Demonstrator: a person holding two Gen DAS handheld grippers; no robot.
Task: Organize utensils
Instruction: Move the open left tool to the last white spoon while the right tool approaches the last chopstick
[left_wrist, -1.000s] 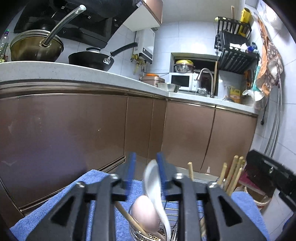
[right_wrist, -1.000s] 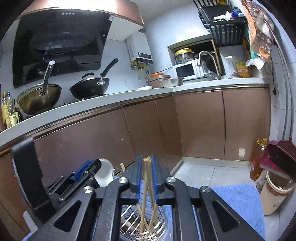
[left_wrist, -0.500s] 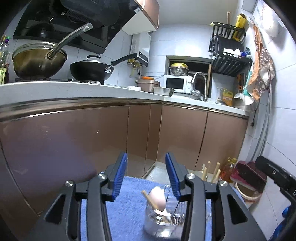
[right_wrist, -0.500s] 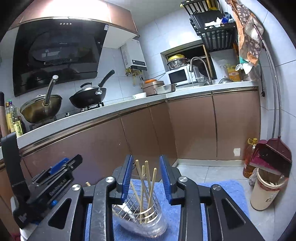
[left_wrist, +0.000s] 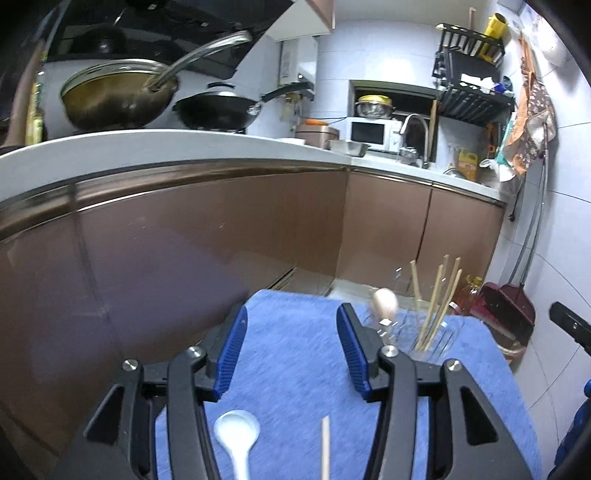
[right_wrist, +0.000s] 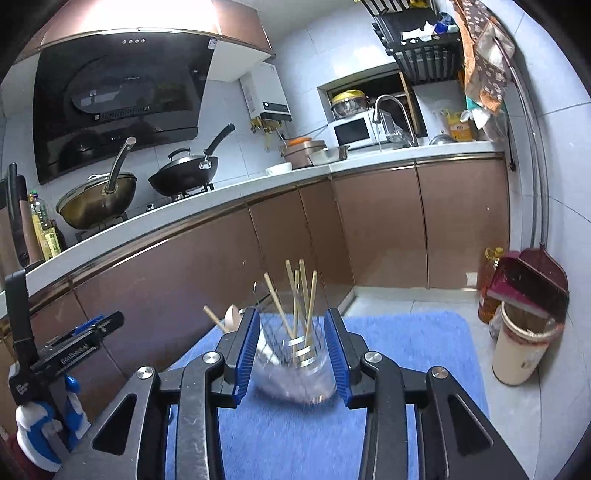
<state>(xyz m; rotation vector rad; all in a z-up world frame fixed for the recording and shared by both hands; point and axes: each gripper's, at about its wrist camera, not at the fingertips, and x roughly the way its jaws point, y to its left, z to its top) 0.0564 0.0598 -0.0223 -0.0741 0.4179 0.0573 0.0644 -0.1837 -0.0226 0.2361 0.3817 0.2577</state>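
A clear utensil holder (right_wrist: 295, 363) with a wire insert stands on the blue mat (right_wrist: 406, 339). It holds several wooden chopsticks (right_wrist: 304, 295) and a pale spoon (right_wrist: 232, 317). It also shows in the left wrist view (left_wrist: 424, 328), right of the gripper, with the spoon (left_wrist: 385, 301) sticking up. My right gripper (right_wrist: 291, 354) is open, its jaws on either side of the holder, nearer the camera. My left gripper (left_wrist: 291, 350) is open and empty above the mat (left_wrist: 295, 332). A white spoon (left_wrist: 236, 439) and a single chopstick (left_wrist: 325, 446) lie on the mat below it.
Brown kitchen cabinets (right_wrist: 369, 229) run under a white counter (right_wrist: 221, 199) behind the mat. A bin with a dustpan (right_wrist: 524, 321) and an oil bottle (right_wrist: 489, 288) stand on the floor at right. The left gripper's body (right_wrist: 66, 347) shows at the left.
Both grippers opened and pulled back from the holder. The left let go of the pale spoon, the right let go of the chopsticks; both now stand in the holder.
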